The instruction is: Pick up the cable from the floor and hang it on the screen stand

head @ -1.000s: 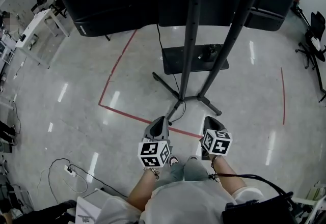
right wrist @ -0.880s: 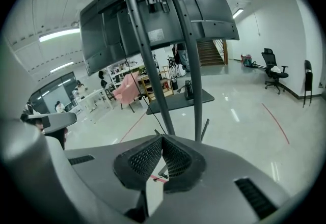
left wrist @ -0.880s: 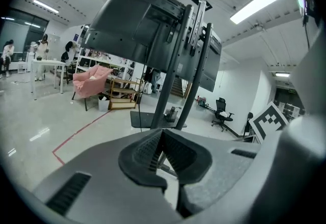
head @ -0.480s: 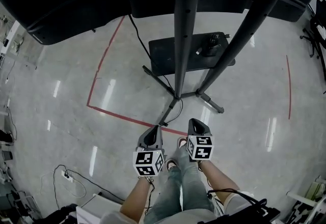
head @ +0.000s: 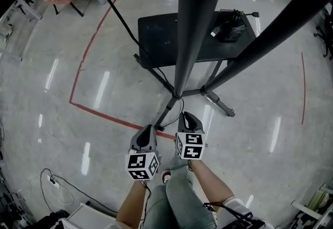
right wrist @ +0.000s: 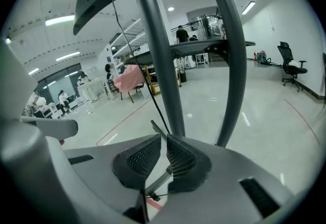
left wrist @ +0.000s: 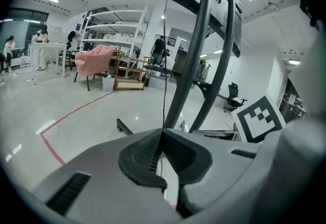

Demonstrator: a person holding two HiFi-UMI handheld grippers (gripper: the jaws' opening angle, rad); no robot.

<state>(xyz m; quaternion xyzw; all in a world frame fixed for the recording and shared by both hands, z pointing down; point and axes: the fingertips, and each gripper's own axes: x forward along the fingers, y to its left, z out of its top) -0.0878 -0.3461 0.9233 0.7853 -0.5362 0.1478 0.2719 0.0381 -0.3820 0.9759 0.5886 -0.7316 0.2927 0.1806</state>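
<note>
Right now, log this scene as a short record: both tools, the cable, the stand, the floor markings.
left tool: jaws together, nothing between them
right tool: narrow gap, jaws have just been opening, nothing between them
cable: black, runs down to the stand's foot, held by neither tool
screen stand: dark poles on splayed legs, directly ahead of both tools
shelf: black, low on the stand, small dark device on it
floor tape: red line, crossing the floor near both tools
</note>
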